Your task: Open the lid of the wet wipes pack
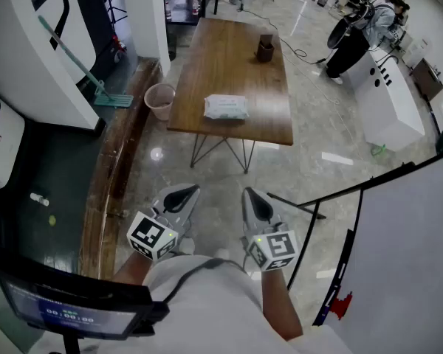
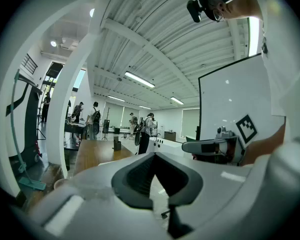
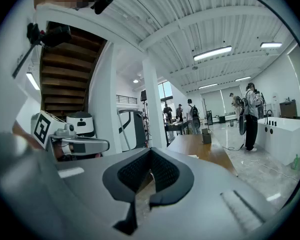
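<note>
The wet wipes pack is white with green print and lies flat, lid down, near the front edge of the wooden table. I stand well back from the table. My left gripper and right gripper hang side by side over the floor, short of the table, and point toward it. Both are shut with nothing between their jaws. In the left gripper view the shut jaws of the left gripper frame the distant table. In the right gripper view the right gripper points at the table.
A dark brown holder stands at the table's far end. A pink bin and a green-handled mop sit left of the table by a raised wooden ledge. A whiteboard stands at my right. A person stands by a white counter.
</note>
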{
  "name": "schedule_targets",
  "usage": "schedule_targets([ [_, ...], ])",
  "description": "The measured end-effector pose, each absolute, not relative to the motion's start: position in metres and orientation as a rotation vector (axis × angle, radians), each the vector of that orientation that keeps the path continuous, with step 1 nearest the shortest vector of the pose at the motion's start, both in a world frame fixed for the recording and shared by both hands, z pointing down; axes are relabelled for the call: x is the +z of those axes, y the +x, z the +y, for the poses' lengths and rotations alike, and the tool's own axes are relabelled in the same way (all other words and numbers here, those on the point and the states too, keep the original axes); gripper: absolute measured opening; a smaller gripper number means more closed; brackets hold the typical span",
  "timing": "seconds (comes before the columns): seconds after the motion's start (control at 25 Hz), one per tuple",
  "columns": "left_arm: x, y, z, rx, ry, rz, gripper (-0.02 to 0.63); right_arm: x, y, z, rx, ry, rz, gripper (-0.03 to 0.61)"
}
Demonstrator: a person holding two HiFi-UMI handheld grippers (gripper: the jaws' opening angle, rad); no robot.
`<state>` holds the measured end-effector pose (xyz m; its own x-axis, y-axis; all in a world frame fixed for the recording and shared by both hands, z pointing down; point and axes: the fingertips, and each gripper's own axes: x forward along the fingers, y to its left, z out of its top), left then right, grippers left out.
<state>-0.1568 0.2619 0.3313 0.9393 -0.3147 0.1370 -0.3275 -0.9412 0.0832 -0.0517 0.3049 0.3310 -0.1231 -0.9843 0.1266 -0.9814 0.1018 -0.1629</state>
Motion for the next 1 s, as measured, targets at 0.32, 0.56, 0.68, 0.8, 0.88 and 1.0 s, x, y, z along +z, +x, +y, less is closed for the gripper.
schedule_targets([
  [0.32,0.335,-0.168,0.239,0.191,2.999,-0.487,0.003,0.337,-0.06,0.294,-0.329,-2.115,2.296,0.008],
  [0.56,0.338,-0.178,0.23,0.177,3.004,-0.425,0.003,0.338,-0.062,0.291,-0.347,-2.146,2.197,0.008],
  [0.68,0.34,-0.188,0.228,0.181,3.006,-0.399,0.003,0.339,-0.068,0.291,-0.36,-2.162,2.176,0.008],
  [0.8,0.34,-0.201,0.224,0.17,2.998,-0.414,0.003,0.34,-0.075,0.29,-0.388,-2.162,2.166,0.008],
  [0.88,0.342,-0.21,0.22,0.16,2.987,-0.42,0.003,0.343,-0.08,0.289,-0.395,-2.161,2.172,0.009],
  [1.0,0.348,-0.222,0.214,0.161,2.971,-0.429,0.003,0.347,-0.085,0.285,-0.389,-2.168,2.174,0.008],
])
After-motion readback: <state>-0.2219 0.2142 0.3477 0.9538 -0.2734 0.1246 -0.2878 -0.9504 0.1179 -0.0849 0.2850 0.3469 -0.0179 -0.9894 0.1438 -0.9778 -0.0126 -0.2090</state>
